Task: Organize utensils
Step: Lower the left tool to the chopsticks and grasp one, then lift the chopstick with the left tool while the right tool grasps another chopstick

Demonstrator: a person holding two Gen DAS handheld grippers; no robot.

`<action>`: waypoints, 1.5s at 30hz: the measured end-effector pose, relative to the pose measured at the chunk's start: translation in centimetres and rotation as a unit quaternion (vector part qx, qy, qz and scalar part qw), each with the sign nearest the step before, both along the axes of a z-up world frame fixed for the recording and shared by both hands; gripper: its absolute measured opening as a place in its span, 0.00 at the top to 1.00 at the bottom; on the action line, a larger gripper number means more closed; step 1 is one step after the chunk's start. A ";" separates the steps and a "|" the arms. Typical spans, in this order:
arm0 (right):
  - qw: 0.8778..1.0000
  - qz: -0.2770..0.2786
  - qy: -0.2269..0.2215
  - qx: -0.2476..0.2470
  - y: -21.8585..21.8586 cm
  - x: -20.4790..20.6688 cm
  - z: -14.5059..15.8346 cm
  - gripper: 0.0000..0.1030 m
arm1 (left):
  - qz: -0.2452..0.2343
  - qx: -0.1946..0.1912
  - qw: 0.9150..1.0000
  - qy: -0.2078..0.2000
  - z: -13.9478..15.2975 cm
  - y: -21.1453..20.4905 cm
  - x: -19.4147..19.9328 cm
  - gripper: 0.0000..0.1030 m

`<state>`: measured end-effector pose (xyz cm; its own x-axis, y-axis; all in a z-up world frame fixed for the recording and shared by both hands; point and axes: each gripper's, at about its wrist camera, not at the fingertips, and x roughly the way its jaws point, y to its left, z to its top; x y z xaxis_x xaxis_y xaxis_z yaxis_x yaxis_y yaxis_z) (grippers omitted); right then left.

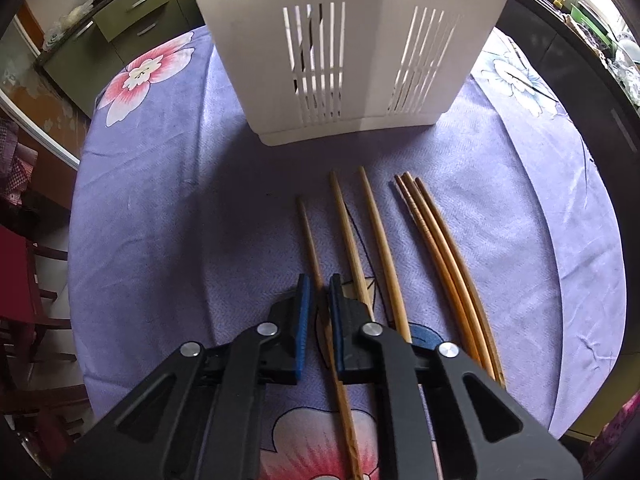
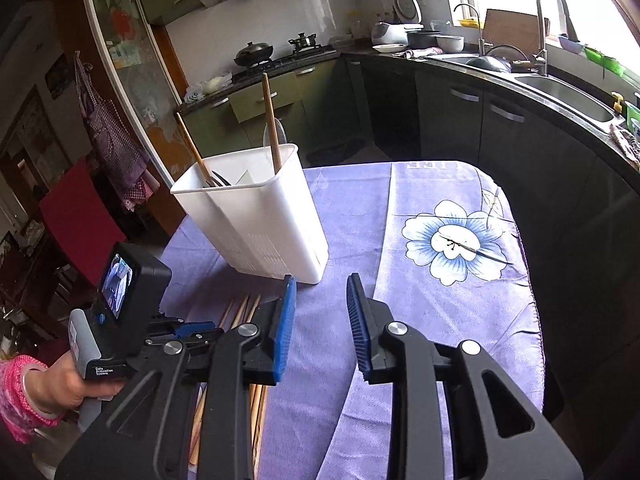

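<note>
1. Left wrist view: the left gripper (image 1: 319, 292) had its jaws nearly closed around the leftmost chopstick (image 1: 309, 236), which lay on the purple-clothed surface (image 1: 160, 220) beside the other loose chopsticks (image 1: 432, 248). Looked like the pick-up step; can't tell if it was fully pinched yet. The white holder (image 1: 344, 52) stood just ahead.
2. Right wrist view: the right gripper (image 2: 320, 304) hung released and empty. The holder (image 2: 256, 216) already had two chopsticks (image 2: 271, 120) standing in it. Next move probably needs a lift, tip upright, then a drop in.
</note>
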<state>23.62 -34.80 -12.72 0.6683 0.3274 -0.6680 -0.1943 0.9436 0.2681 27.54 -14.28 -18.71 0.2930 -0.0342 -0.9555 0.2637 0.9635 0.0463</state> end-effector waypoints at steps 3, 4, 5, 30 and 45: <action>1.000 0.003 0.006 -0.001 0.3 0.0 -0.3 0.74 | -0.001 -0.002 1.000 -0.001 0.1 0.0 -0.1 0.94; 1.000 0.006 0.010 -0.004 0.5 0.1 -0.5 0.74 | 0.002 -0.005 1.000 0.000 0.1 0.1 0.0 0.94; 1.000 0.008 0.013 -0.006 0.7 0.2 -0.7 0.74 | 0.004 -0.008 1.000 -0.001 0.2 0.3 0.0 0.94; 0.977 0.103 0.171 -0.073 10.4 6.3 -11.6 0.74 | 0.007 -0.090 0.981 -0.174 11.3 6.8 -5.2 0.95; 0.972 0.086 0.162 -0.143 13.5 6.4 -12.3 0.74 | 0.003 -0.097 0.977 -0.188 11.7 7.9 -6.3 0.95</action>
<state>30.01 -21.31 -24.99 0.3591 0.1852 -0.9148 -0.3058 0.9494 0.0721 21.21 -6.43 -6.97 0.6235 -0.2020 -0.7553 0.2576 0.9652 -0.0455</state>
